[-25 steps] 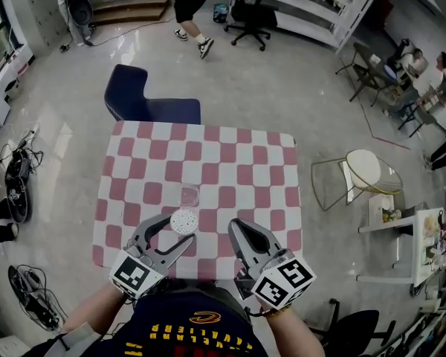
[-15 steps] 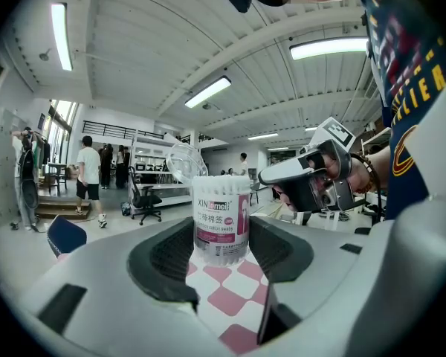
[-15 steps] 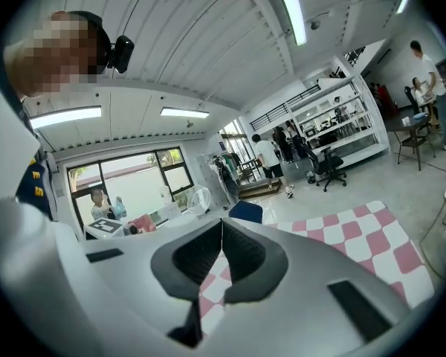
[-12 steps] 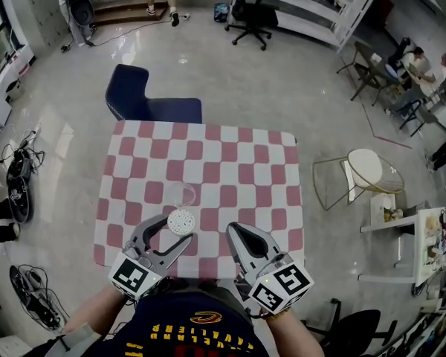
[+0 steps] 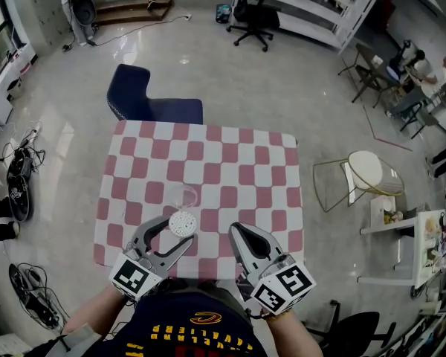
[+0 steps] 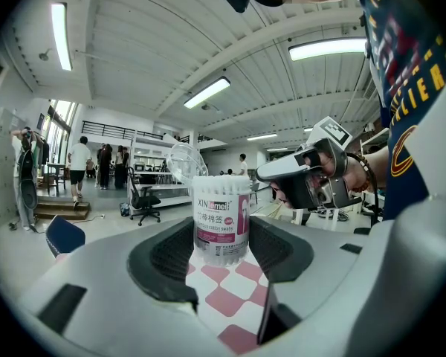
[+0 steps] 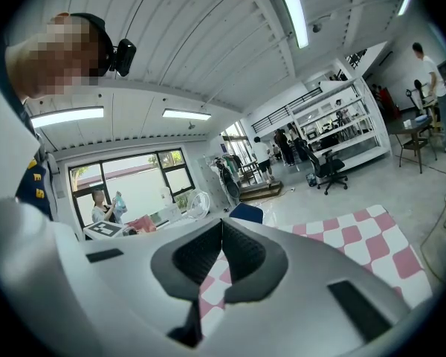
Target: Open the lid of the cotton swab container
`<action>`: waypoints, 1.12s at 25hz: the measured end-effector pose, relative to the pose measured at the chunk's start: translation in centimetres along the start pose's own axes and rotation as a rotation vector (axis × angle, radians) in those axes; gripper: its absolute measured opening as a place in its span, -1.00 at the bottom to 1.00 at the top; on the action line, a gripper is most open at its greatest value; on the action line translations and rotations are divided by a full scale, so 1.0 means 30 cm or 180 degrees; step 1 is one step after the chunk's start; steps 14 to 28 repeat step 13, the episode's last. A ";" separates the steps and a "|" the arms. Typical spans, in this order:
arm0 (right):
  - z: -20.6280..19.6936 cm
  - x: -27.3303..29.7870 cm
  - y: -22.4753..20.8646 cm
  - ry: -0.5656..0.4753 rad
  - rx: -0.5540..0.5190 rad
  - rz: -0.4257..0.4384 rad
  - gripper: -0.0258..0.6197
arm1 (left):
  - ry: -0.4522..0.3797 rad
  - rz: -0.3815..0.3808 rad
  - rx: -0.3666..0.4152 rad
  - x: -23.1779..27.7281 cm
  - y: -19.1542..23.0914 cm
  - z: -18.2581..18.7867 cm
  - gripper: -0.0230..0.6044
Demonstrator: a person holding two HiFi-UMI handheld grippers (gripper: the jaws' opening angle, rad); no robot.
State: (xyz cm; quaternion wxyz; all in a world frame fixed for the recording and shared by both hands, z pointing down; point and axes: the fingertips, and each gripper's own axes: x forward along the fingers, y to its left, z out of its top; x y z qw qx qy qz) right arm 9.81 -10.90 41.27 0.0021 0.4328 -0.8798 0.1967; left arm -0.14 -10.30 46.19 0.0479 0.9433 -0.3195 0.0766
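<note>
In left tool [image 6: 221, 238]: swab container [image 6: 222, 216], clamped.

Only print I can actually read is on the cotton swab container [image 6: 221, 218]: its label [image 6: 223, 227] says "XIN emeli" across the top, then Chinese characters with "cotton swabs" in small type underneath. There's yellow lettering on the person's dark shirt [image 5: 197, 332] too, but it's too warped to make out
</note>
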 end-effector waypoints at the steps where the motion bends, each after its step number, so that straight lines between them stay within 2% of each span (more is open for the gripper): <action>1: 0.001 -0.002 -0.002 -0.0002 0.0001 -0.0005 -0.88 | 0.0001 -0.0003 -0.0002 0.000 -0.002 0.000 -0.17; 8: 0.019 -0.010 -0.013 -0.0044 -0.0023 -0.0014 -0.88 | -0.0007 0.0059 -0.0041 0.002 0.012 0.013 -0.17; 13: 0.078 0.008 -0.043 -0.0183 -0.0204 -0.0021 -0.88 | -0.0119 0.0115 0.0106 0.059 0.099 0.057 -0.17; 28: 0.078 0.008 -0.043 -0.0183 -0.0204 -0.0021 -0.88 | -0.0119 0.0115 0.0106 0.059 0.099 0.057 -0.17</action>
